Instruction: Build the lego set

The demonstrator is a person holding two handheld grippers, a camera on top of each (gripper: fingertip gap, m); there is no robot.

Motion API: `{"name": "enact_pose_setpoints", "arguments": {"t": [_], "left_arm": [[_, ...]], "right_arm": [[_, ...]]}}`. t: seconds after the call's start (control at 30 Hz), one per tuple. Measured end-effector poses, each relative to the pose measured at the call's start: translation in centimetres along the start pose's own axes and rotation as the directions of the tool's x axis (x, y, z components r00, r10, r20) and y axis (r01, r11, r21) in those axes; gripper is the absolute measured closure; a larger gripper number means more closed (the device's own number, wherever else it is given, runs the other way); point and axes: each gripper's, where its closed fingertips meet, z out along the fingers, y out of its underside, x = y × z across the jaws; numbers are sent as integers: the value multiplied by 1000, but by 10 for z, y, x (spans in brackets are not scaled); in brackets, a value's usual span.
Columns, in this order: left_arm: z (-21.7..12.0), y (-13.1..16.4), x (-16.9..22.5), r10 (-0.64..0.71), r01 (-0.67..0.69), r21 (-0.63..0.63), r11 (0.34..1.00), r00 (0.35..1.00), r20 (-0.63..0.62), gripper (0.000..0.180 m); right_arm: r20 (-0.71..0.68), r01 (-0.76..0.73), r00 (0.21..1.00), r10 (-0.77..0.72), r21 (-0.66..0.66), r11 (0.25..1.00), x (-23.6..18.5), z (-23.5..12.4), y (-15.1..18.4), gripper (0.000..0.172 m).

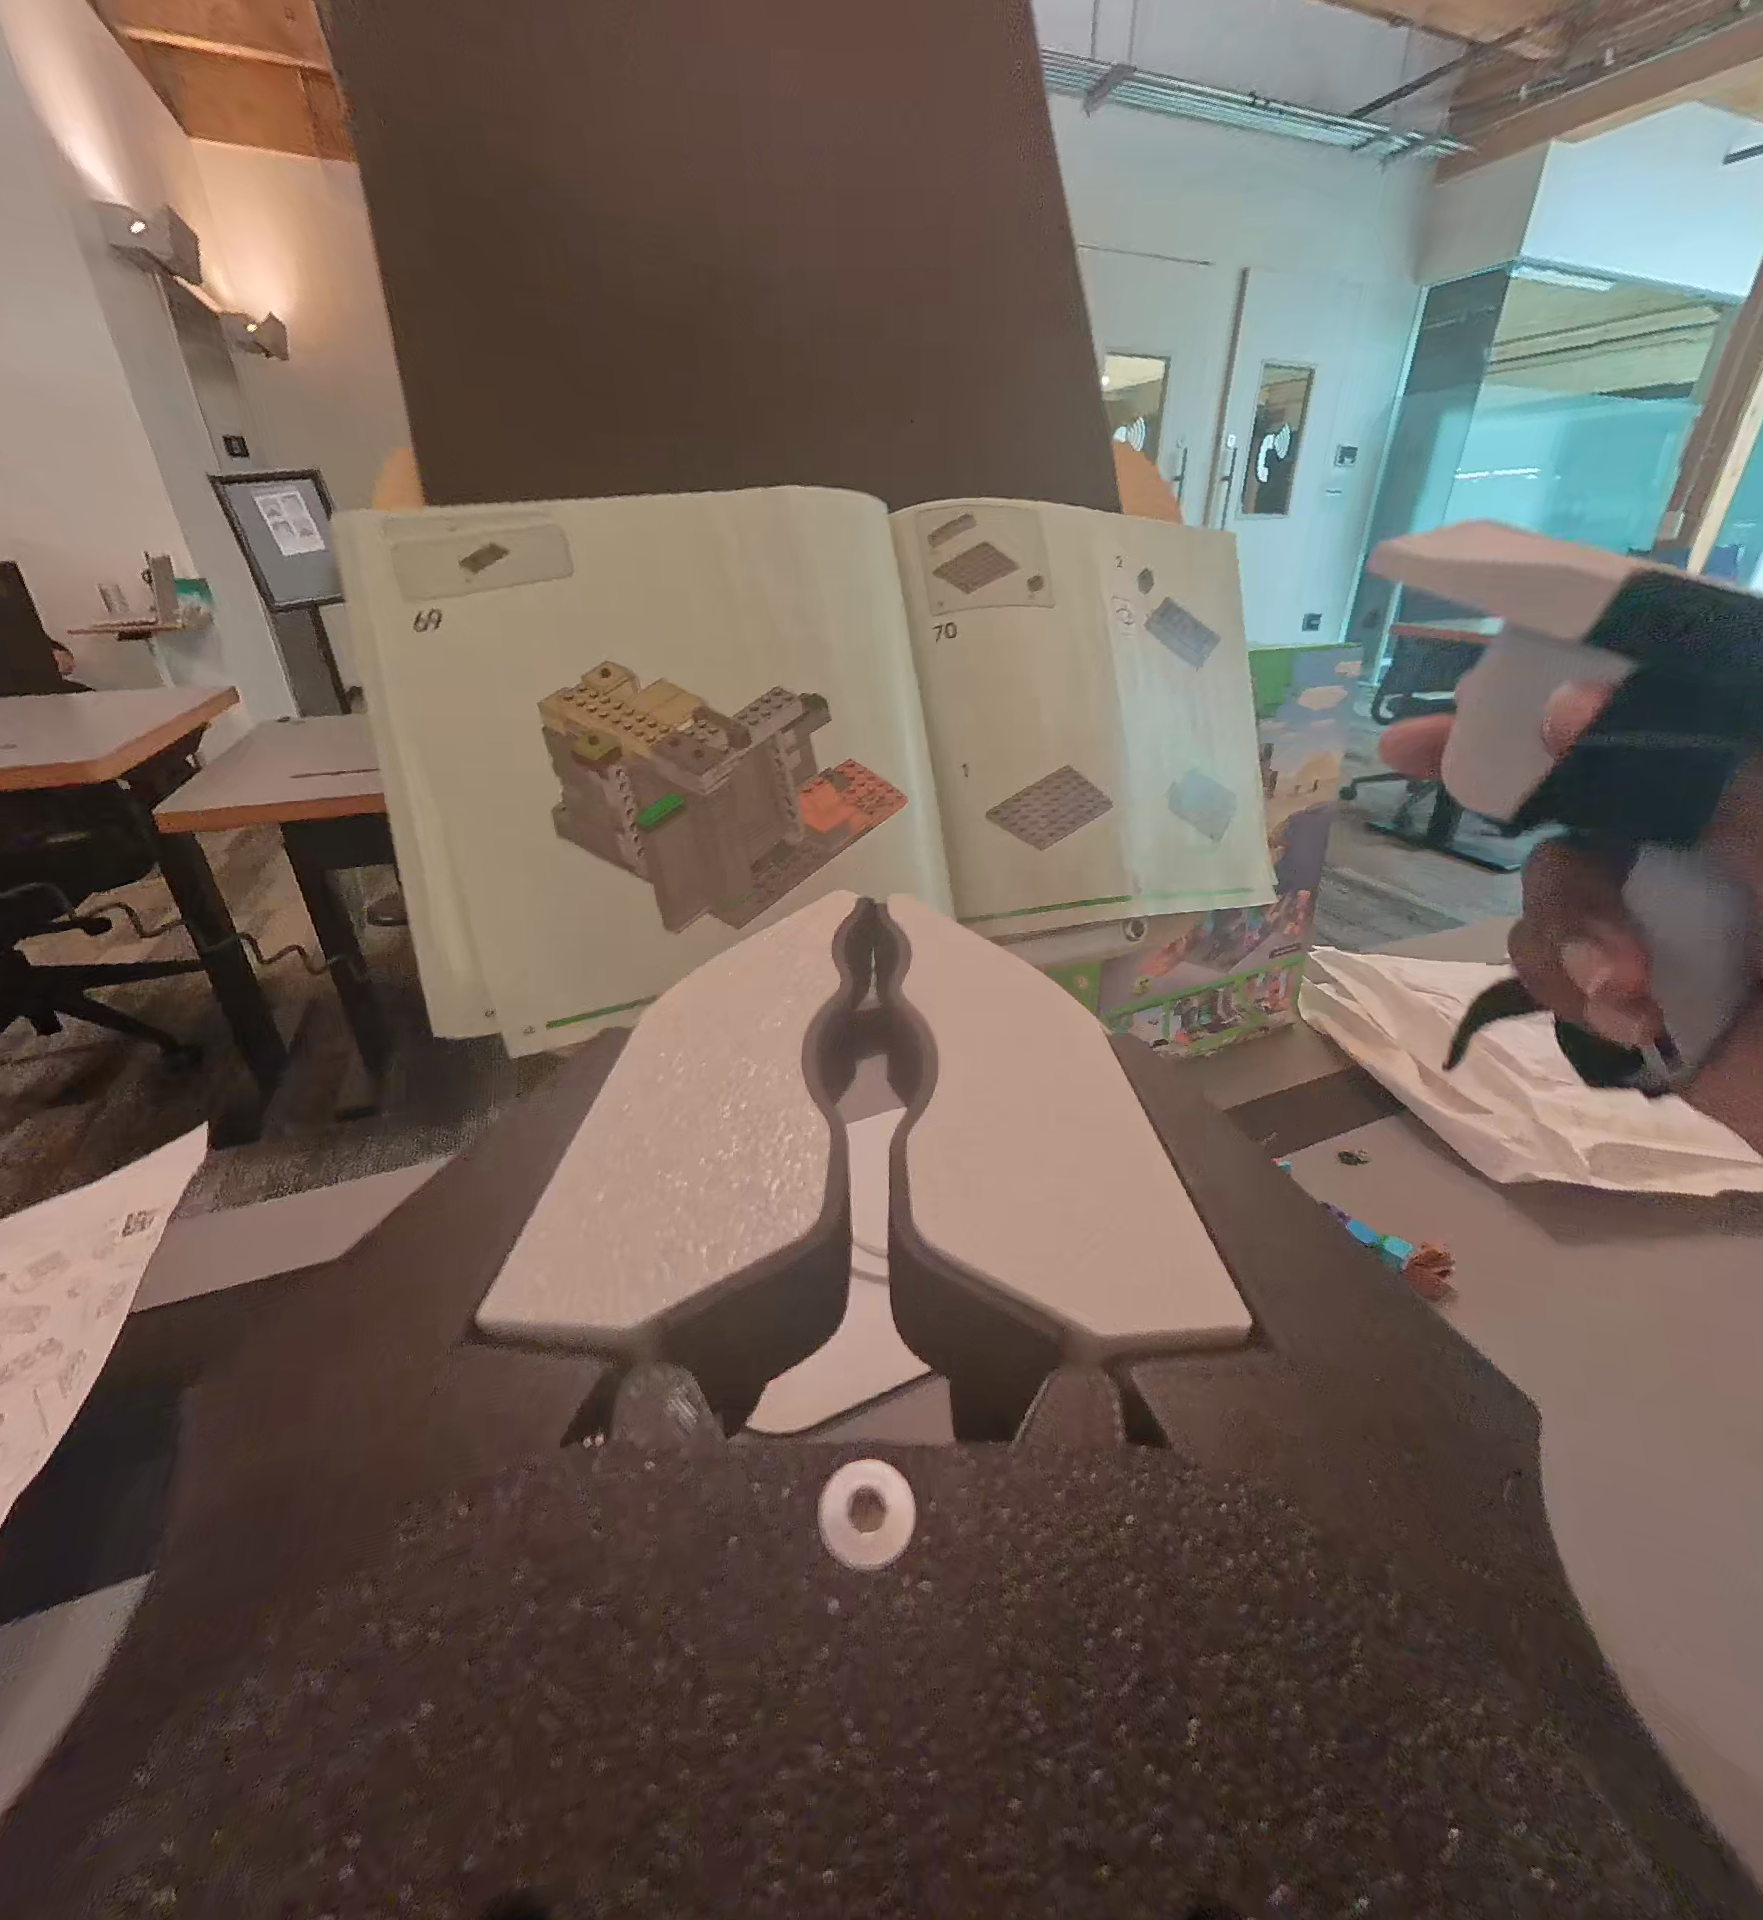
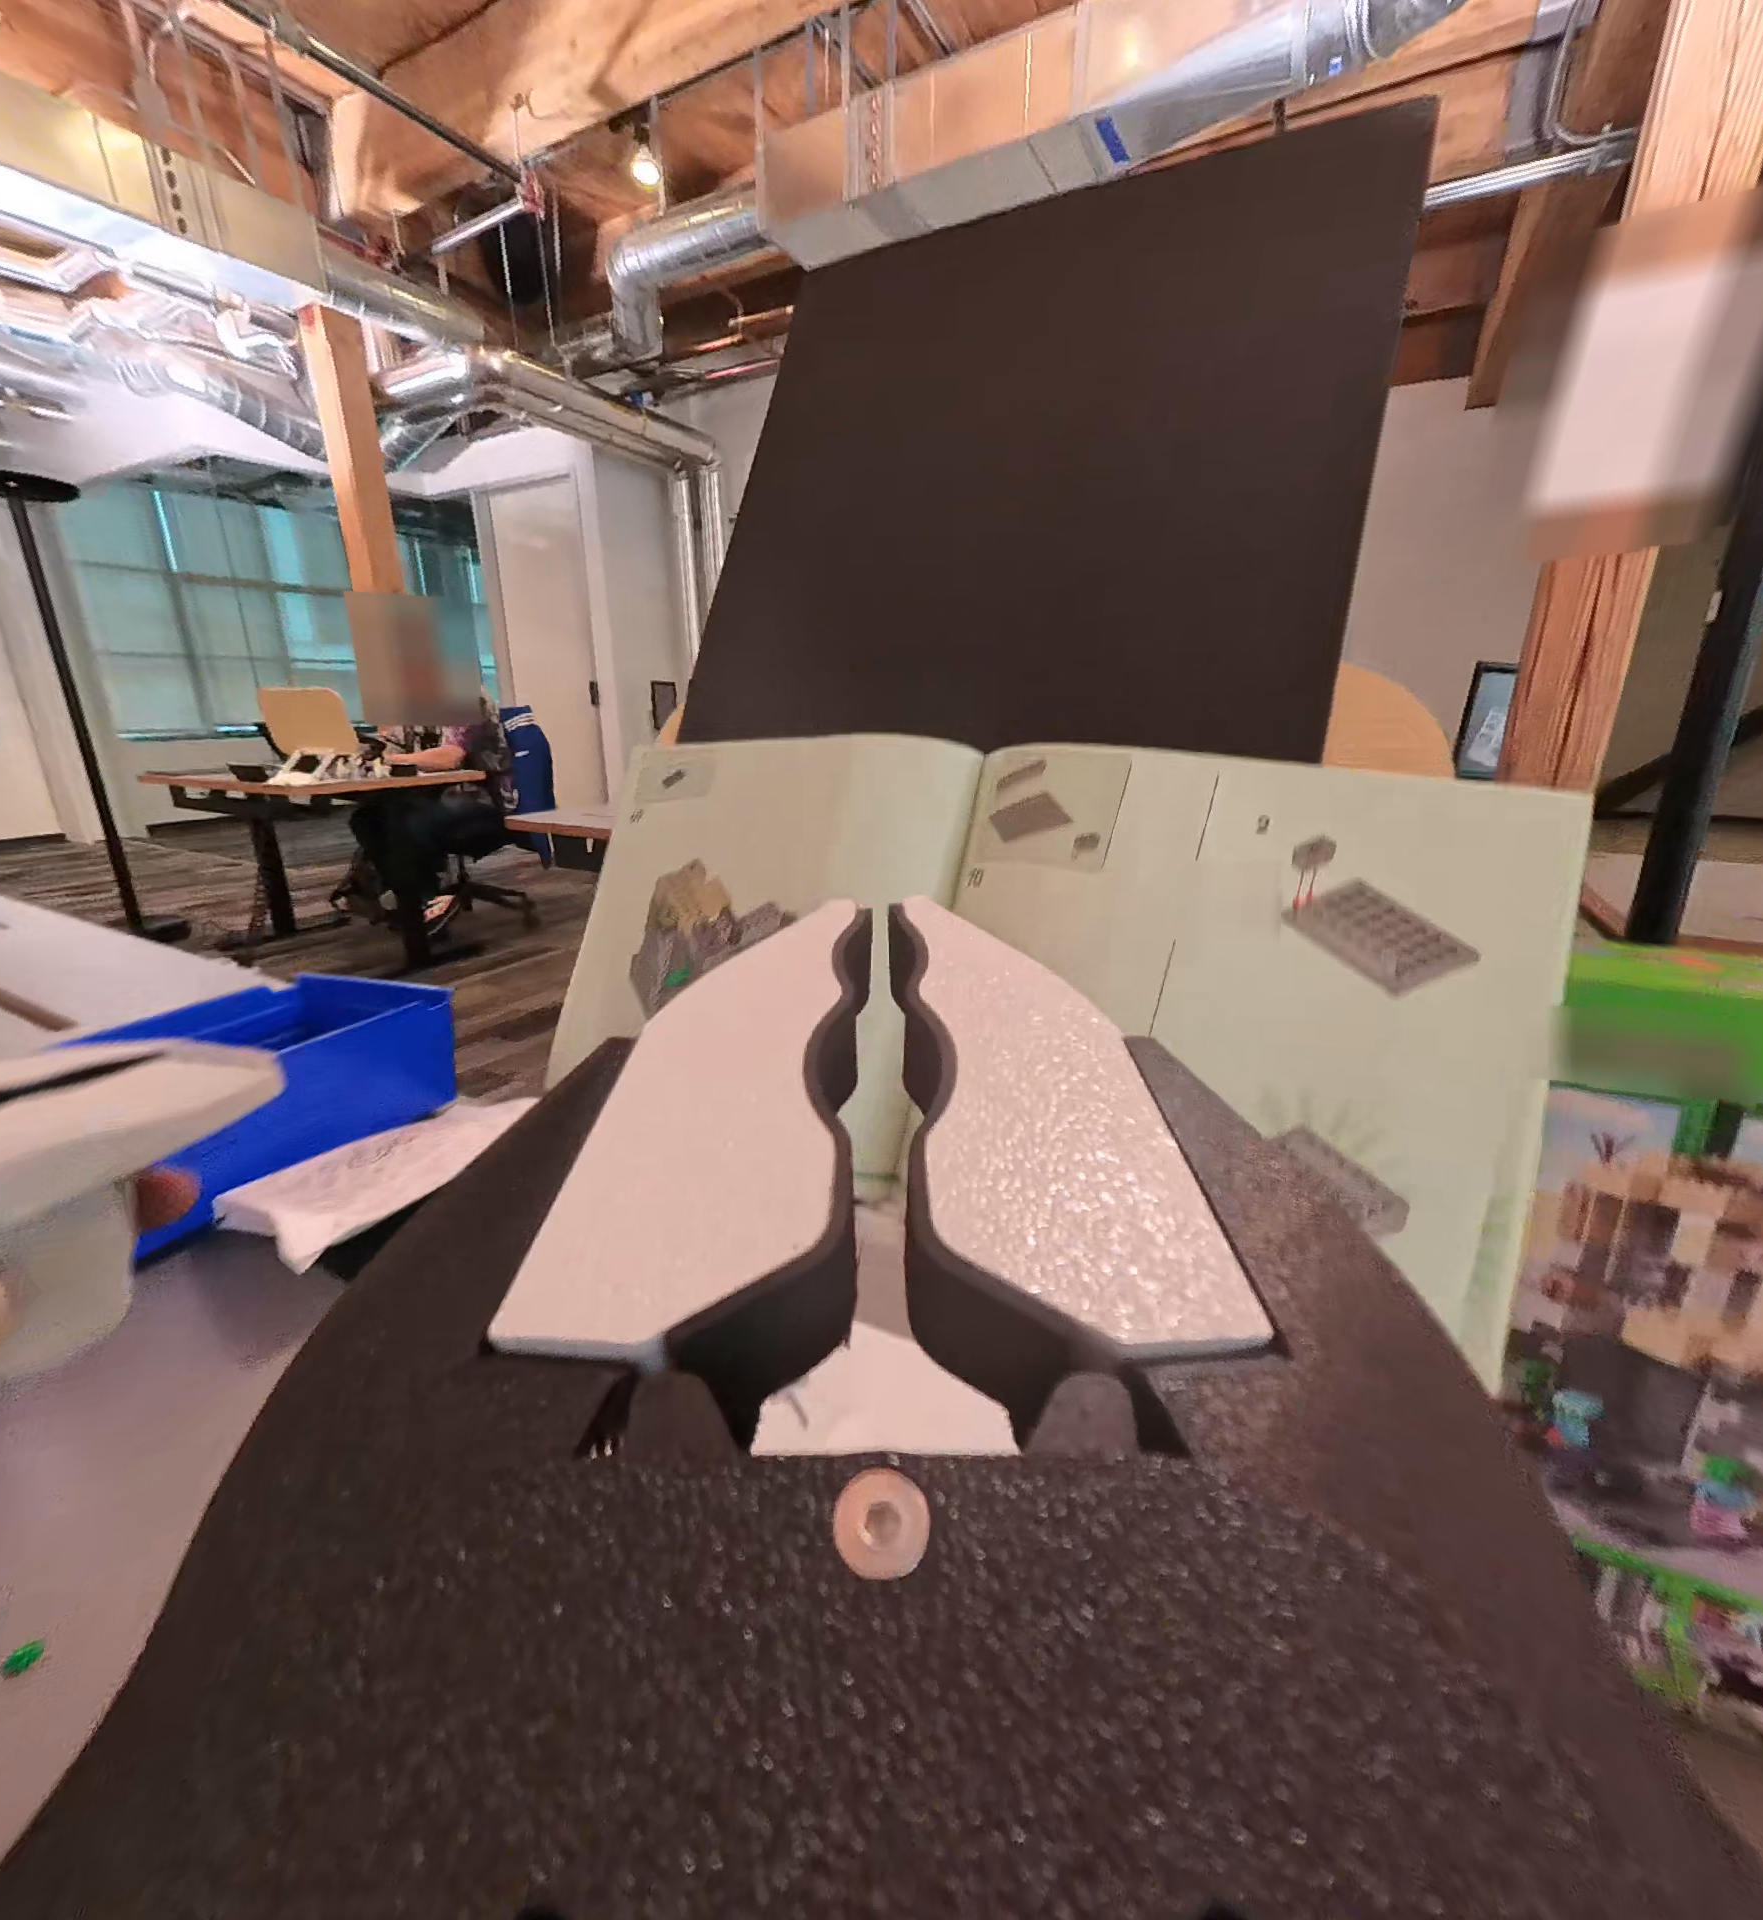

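A booklet (image 1: 752, 727) is standing open at the far side of the table (image 1: 1583, 1351), leaning against a board (image 1: 711, 260) behind it. A box (image 1: 1230, 977) is standing just right of it, partly behind. Crumpled paper (image 1: 1500, 1081) is lying farther right. A tray (image 2: 337, 1049) is sitting at the left, a sheet (image 1: 15, 1351) lying nearer.

An open-plan office with white walls (image 1: 15, 312) lies behind a dark upright panel (image 1: 711, 260). The ceiling shows bare wooden beams (image 2: 565, 73) and silver ventilation ducts (image 2: 669, 249), with a lit bulb (image 2: 645, 166) hanging among them. Wood-topped desks (image 1: 66, 738) on black legs stand on patterned carpet (image 2: 337, 925) beside black office chairs (image 1: 4, 935). A large grid window (image 2: 212, 613) brightens the far wall; a black floor lamp (image 2: 56, 675) stands before it. Glass partitions (image 1: 1583, 436), possibly meeting rooms, line another side.
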Motion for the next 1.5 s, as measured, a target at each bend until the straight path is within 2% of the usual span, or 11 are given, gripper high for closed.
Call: {"name": "enact_pose_setpoints", "arguments": {"t": [0.13, 0.3, 0.5, 0.6, 0.97, 1.27, 1.5], "left_arm": [[1, 17, -13, -26, 26, -18, 1000, 999, 21, 180], [-2, 19, -24, -13, 14, -6, 1000, 999, 37, 180], [-3, 21, -26, -28, 28, 4, 1000, 999, 20, 180], [-2, 23, -23, -21, 21, 1, 1000, 1000, 13, 180], [1, 27, -8, 35, -35, -13, 999, 999, -19, 180], [-1, 22, -11, 41, -41, 4, 999, 999, -11, 180], [-1, 21, -12, 39, -39, 7, 999, 999, -17, 180]], "right_arm": [[-31, 35, 999, -35, -30, 999, 12, 39, 2, 169], [-48, 39, 998, -44, -102, 994, 18, 78, 24, 167], [-36, 51, 998, -58, -163, 985, 16, 89, 53, 168], [-27, 62, 997, -68, -173, 983, 17, 88, 57, 168], [-15, 126, 991, -131, -184, 975, 19, 93, 48, 167], [-11, 145, 989, -149, -153, 978, 29, 117, 12, 167], [-2, 185, 982, -189, -197, 963, 41, 133, 16, 167]]}}
